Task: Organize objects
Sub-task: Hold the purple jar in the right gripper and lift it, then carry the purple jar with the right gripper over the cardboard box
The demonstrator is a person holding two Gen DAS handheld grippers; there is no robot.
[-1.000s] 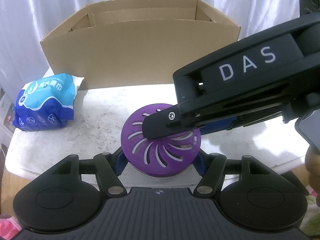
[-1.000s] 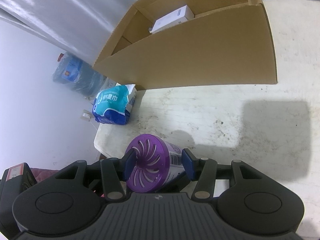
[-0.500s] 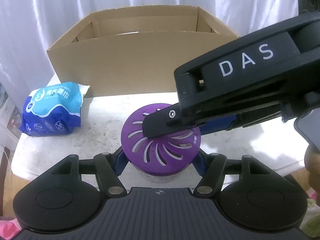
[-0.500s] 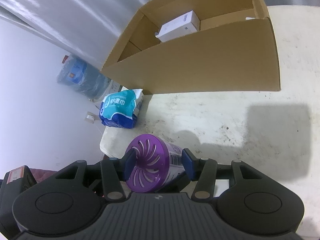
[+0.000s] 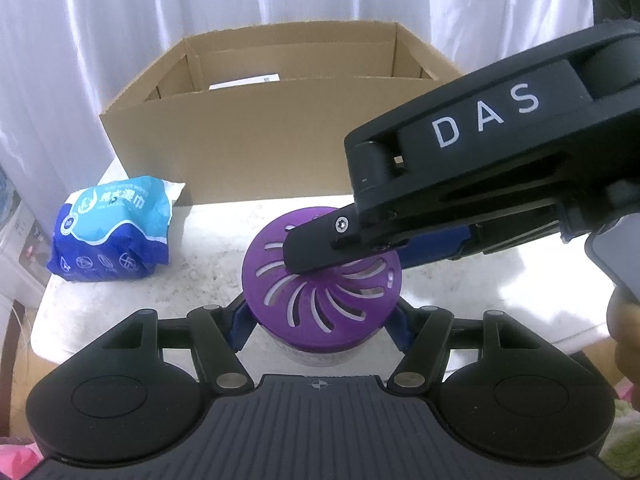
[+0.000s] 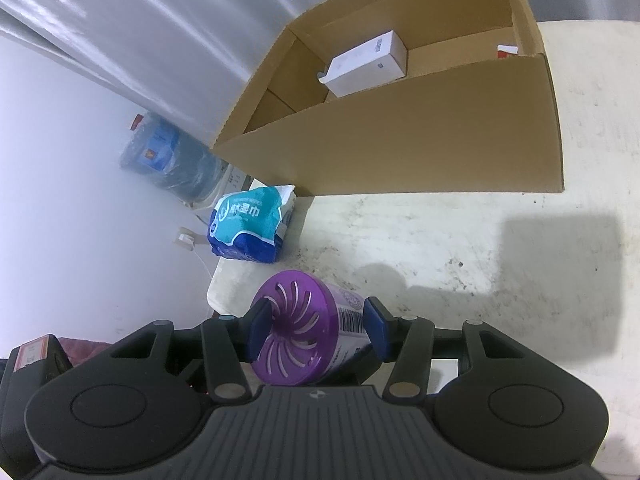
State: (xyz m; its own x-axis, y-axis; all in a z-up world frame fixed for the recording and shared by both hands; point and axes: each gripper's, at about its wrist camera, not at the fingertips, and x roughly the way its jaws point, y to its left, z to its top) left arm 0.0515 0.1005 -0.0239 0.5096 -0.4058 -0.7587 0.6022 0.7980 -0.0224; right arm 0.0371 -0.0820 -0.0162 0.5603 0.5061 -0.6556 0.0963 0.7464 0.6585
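Purple-capped cylindrical air-freshener canister (image 5: 322, 280) sits pinched between both my claws: my left gripper (image 5: 320, 322) clamps its blue pads on the body just under the cap, and my right gripper (image 6: 316, 330) squeezes it from the other side, one pad on the slotted cap face and one on the barcode end. In the left wrist view my right claw's black finger (image 5: 320, 250) crosses over the top of the cap. Compared with a second ago, the grip on both sides is unchanged, yet the white speckled tabletop (image 6: 440, 248) lies lower beneath the canister, and I now see over the near wall of the open brown cardboard box (image 5: 280, 128) to its floor. The cap is a flat violet disc cut with curved slots fanning out from the centre like a pinwheel; below it the body is pale with a printed label. Left of the canister, near the table's edge, lies a crumpled blue and teal plastic pack of wet wipes (image 5: 110, 232). Farther back, inside the box, rests a small white carton (image 6: 366, 64).
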